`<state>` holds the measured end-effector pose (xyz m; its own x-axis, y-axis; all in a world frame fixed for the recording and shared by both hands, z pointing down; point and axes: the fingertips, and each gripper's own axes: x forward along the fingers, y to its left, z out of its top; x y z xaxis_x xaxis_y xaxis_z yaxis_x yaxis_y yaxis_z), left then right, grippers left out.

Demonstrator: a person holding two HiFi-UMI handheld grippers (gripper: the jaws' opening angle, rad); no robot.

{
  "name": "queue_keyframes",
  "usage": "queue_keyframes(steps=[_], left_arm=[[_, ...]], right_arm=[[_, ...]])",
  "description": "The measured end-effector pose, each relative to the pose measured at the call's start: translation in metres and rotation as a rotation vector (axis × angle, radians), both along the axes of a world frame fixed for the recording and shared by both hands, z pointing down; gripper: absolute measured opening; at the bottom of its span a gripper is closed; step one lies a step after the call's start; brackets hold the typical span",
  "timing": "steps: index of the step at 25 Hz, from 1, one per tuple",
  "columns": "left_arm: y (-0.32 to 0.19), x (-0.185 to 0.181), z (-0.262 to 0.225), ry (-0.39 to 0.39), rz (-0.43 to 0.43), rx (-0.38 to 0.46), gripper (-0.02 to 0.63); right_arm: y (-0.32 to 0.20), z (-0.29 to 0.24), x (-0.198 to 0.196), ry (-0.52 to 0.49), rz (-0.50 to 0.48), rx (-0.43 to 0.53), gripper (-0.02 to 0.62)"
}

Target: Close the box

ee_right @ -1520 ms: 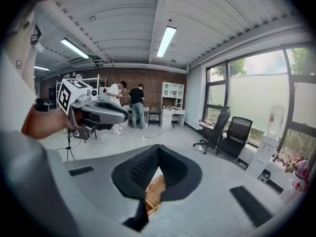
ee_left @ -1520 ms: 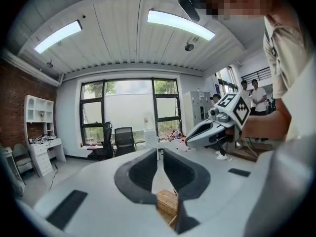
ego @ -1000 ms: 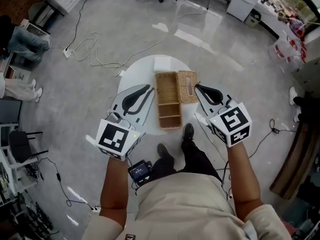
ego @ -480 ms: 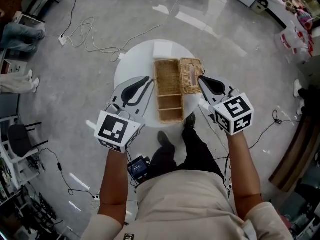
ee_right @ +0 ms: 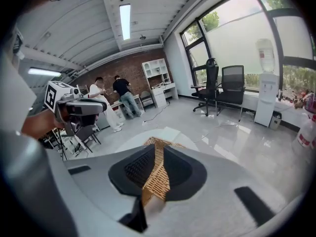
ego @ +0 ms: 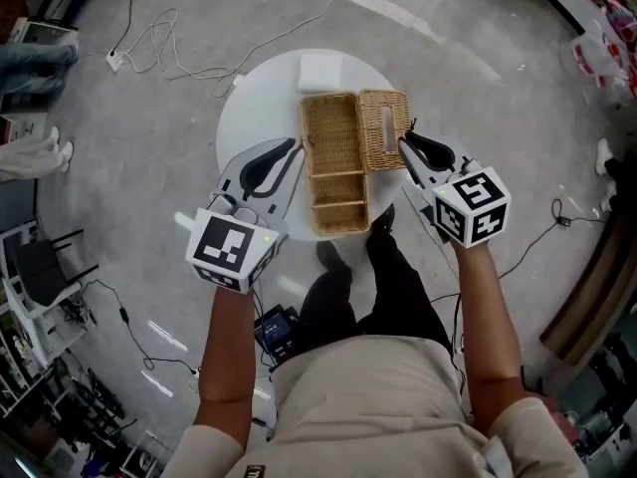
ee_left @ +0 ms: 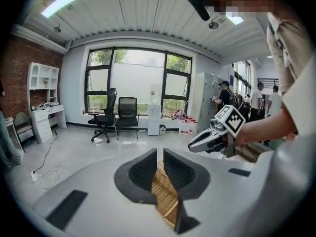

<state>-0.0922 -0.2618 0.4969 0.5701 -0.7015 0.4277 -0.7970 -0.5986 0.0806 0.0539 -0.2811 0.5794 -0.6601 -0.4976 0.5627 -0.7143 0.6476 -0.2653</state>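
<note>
So the setup: round white desk with the wicker box sitting in the middle of it. It's divided into compartments, and as far as I can see they're all empty. The lid is flopped open flat on the box's right side, so the box isn't closed at all yet.

The right tool is nosed right up to the lid's near outer edge. In the right gripper view its jaws are opening, with a strip of the wicker lid sitting in the gap between them. I wouldn't call that a clamp yet; it looks more like lining up for the grab. The left tool is parked just beside the box's left wall. Its jaws are only a slit apart, with nothing in them; you just see the box through the gap.

My read is that we're at the "get hold of the lid" step. The next move calls for pinching that free edge properly, then swinging it up and over to the left on its hinge. The left tool may need to steady the box, since light wicker could slide on that desk.
</note>
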Motion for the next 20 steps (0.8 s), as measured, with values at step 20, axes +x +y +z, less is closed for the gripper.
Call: queue_keyframes(steps=[20], left_arm=[[-0.005,0.016,0.094,0.003,-0.002,-0.121,0.04]], right_arm=[[0.016,0.155,0.048,-0.153,0.225,-0.346,0.196]])
